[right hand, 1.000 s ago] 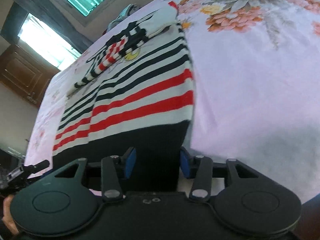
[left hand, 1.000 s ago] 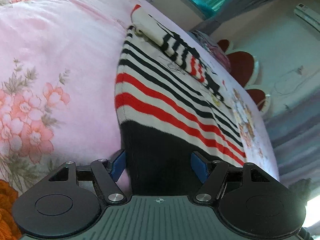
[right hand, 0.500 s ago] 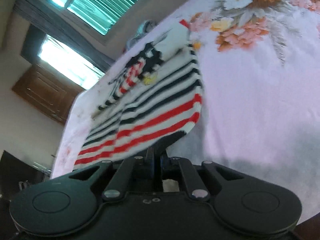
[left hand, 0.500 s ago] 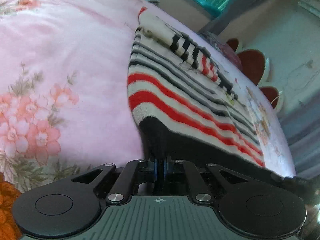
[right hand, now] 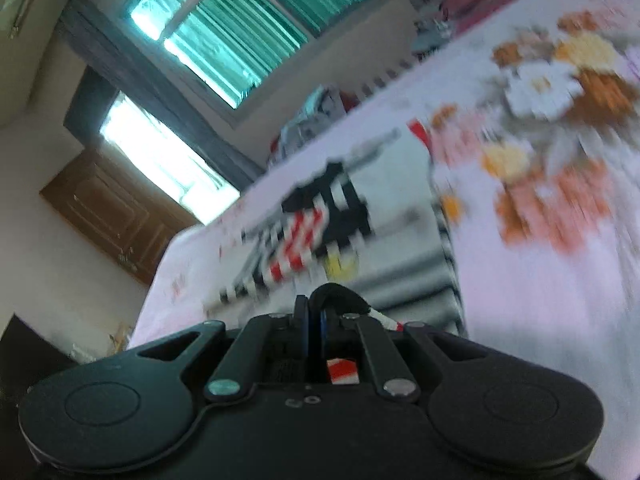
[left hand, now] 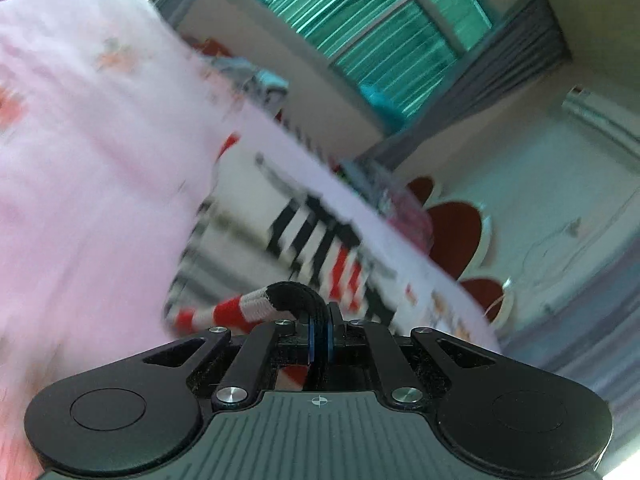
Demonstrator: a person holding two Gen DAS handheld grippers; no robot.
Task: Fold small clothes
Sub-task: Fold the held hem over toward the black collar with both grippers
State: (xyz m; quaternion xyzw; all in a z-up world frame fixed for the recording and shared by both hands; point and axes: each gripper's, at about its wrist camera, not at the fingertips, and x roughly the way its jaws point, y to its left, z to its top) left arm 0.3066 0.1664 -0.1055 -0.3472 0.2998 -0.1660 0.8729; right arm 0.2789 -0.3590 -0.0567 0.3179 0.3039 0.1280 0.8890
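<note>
Sweater (left hand: pixel 256 304), striped in black, white and red with a black hem, lies on the bed (left hand: pixel 80 184) and is pinched at its hem by both tools. In the left wrist view the left tool (left hand: pixel 319 334) has its blue pads pressed together on a raised loop of black hem, with a band of red and white stripes trailing off to the left of the loop. A bit of red and white knit also shows below the pads, inside the tool's frame. Beyond the loop the rest of the sweater spreads flat across the pink floral sheet, though the whole scene is smeared by motion blur.

In the right wrist view the right tool (right hand: pixel 314 330) is likewise clamped on a hump of black hem of the sweater (right hand: pixel 340 240), and a small patch of red and white cloth shows just below its pads. The striped body lies ahead of it on the bed (right hand: pixel 560 240), with a folded sleeve on top showing black, white and red bars. Orange, white and yellow flowers on the sheet lie to the right of the sweater.

A green-lit window (right hand: pixel 224 36) and a brown wooden door (right hand: pixel 108 216) stand past the bed's far edge.
</note>
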